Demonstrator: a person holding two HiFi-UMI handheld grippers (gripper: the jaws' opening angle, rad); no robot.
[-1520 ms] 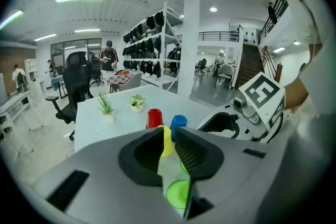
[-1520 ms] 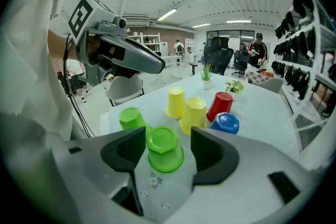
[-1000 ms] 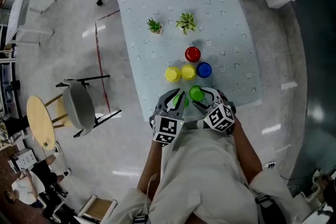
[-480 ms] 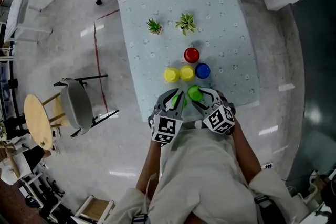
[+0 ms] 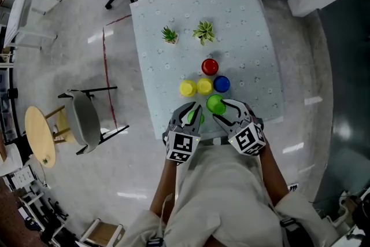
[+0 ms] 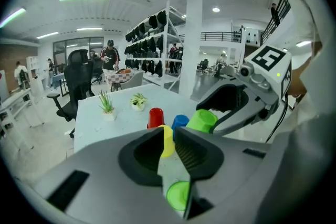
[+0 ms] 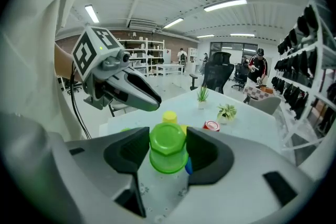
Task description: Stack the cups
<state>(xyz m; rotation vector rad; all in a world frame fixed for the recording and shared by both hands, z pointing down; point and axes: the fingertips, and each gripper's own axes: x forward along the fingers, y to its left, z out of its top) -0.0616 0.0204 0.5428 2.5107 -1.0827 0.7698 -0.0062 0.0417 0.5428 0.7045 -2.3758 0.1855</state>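
1. The left claw (image 6: 167,136) has its jaws closed together, with nothing pinched at the tips.
2. A lime-green plastic cup (image 6: 178,194) sits on the pale blue patterned tablecloth (image 5: 254,20), right under this claw, close to the table's near edge.
3. Two yellow plastic cups (image 5: 187,88) (image 5: 204,86) stand side by side, touching, just ahead of the left claw's tips.
4. A red plastic cup (image 5: 210,66) stands farther out, beyond the yellow pair and ahead of the gap between the two claws.
5. The right claw (image 7: 168,144) has just been closing its jaws. Both pads now press on a second lime-green plastic cup (image 7: 168,152), held upside down with its hexagonal base on top.
6. A blue plastic cup (image 5: 221,84) stands just ahead of the right claw, beside the right-hand yellow cup.
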